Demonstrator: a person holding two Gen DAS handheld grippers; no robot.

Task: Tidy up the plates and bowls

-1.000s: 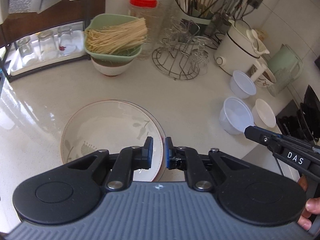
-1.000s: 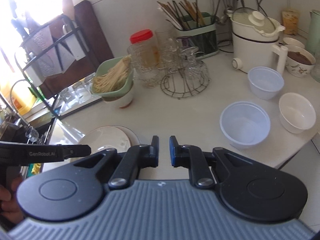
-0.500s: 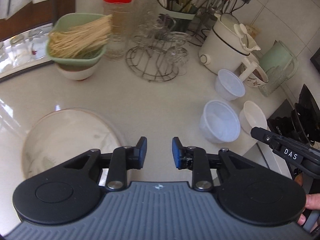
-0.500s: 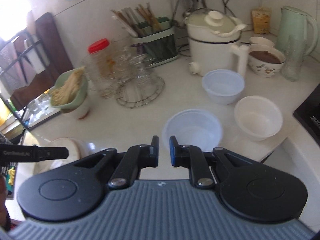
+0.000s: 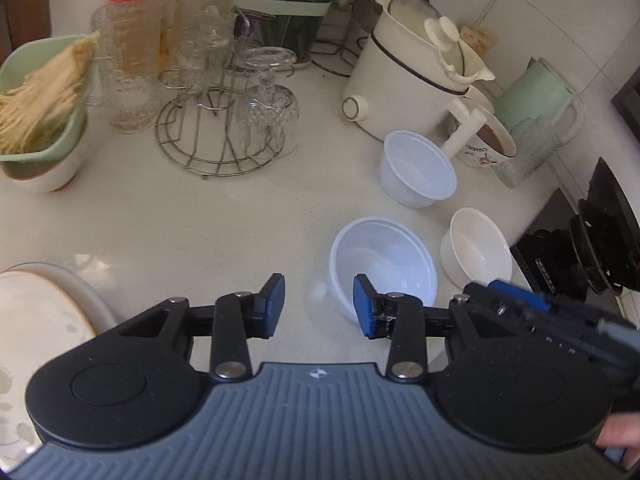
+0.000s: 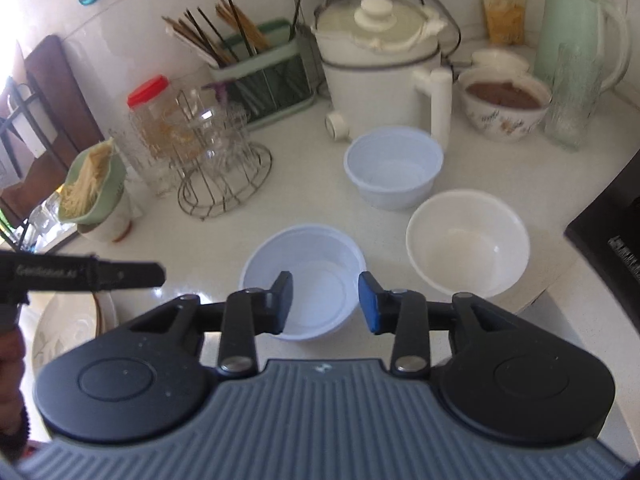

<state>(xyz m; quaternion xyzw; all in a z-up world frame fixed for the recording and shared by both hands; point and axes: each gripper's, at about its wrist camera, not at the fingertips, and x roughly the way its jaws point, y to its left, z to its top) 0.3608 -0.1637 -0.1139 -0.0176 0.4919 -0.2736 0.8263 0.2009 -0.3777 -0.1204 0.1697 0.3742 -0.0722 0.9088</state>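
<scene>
Three empty bowls stand on the white counter: a near translucent plastic bowl (image 5: 382, 264) (image 6: 306, 276), a far plastic bowl (image 5: 418, 168) (image 6: 394, 166), and a white ceramic bowl (image 5: 476, 250) (image 6: 466, 242). A stack of patterned plates (image 5: 36, 320) (image 6: 72, 324) lies at the left. My left gripper (image 5: 319, 307) hovers just left of the near plastic bowl, jaws opening, nothing between them. My right gripper (image 6: 325, 301) hangs over the front of that same bowl, jaws opening, with the bowl's near rim behind the gap but not touched.
A green bowl of dry noodles (image 5: 44, 96) sits on a white bowl at the left. A wire rack with glasses (image 5: 224, 120), a red-lidded jar (image 5: 138, 40), a utensil holder (image 6: 260, 76), a white cooker (image 6: 380, 68), a flowered bowl (image 6: 504, 108) and a green jug (image 6: 572, 36) crowd the back. A black stove (image 6: 608, 240) borders the right.
Both grippers have swung right, from over the plates toward the bowls, and sunk a little. Both were shut a second ago and now stand parted; the left one opened first.
</scene>
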